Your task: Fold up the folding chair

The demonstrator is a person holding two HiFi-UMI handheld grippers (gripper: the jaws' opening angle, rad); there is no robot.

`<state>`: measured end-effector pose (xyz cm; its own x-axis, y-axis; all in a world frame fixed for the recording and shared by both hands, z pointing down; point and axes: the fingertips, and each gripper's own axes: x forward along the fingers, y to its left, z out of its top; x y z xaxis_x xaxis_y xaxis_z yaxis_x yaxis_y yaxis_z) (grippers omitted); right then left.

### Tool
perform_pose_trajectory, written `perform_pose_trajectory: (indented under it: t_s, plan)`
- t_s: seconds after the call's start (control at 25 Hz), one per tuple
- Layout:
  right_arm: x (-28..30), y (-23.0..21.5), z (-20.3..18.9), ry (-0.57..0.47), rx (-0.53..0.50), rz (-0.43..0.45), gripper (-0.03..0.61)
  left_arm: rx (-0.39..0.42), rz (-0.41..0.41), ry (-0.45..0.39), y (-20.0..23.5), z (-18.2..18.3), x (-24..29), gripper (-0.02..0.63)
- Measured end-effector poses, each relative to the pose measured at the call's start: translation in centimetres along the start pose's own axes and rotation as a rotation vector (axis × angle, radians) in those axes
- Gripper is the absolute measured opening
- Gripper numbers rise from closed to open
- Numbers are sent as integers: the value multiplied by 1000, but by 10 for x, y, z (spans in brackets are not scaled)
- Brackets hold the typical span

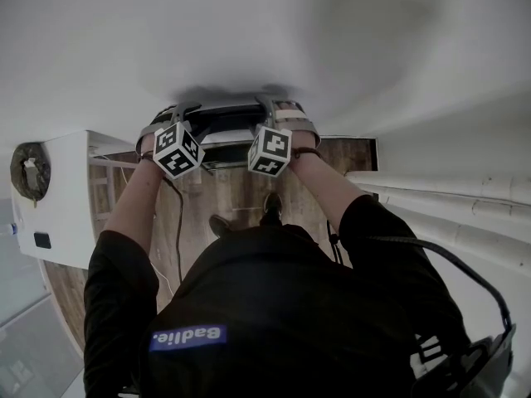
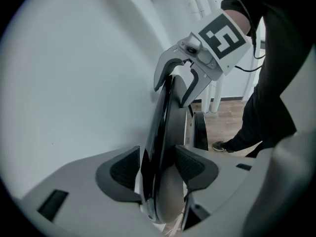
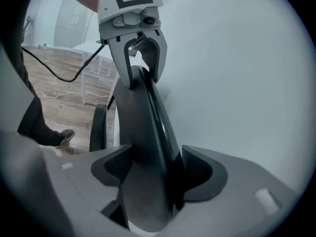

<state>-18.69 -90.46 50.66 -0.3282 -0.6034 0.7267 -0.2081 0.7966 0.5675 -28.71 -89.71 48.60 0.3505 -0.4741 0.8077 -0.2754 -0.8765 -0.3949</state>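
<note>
Left claw (image 2: pixel 157 162), grey with black ribbed pads, astride the top edge of the black folding chair (image 2: pixel 163 122), jaws roughly half parted, pads flanking that edge and seemingly not squeezing it. Right claw (image 3: pixel 155 164), same make, astride the same edge a little further along the chair, jaws set wider, again around the edge and, by the look of it, gripping nothing. Looks nearly finished: folded flat, seat and back panels close together, standing upright and leaning on the plain white wall (image 2: pixel 74 83) directly behind the chair. Left to do, most likely: lifting both claws clear of the top edge and making sure of no sliding or springing open. In front of the chair, brown wooden plank floor (image 1: pixel 224 193), with the person's dark shoes (image 1: pixel 272 207) planted near the chair's foot. To the left of the chair, white boxy unit (image 1: pixel 62 197); to the right of the chair, long white tubes (image 1: pixel 431 193) laid side by side along the wall. Thin black cable (image 1: pixel 177 230) hanging by the left forearm down toward the floor in front of the chair, a possible snag when pulling back. Cannot tell whether the chair's feet sit square on the floor: hidden behind the person's body.
</note>
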Motion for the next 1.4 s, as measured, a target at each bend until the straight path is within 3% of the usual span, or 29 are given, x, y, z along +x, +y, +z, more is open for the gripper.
perform_pose_trajectory:
  t_s: [0.28, 1.0, 1.4]
  plan:
    - [11, -11, -4, 51, 4, -110, 293, -33, 84, 47, 13, 1, 9, 204]
    - [29, -36, -3, 80, -19, -208, 307, -139, 190, 128, 44, -3, 25, 216]
    - [30, -42, -4, 85, -153, -269, 305, -161, 224, 154, 55, -5, 30, 218]
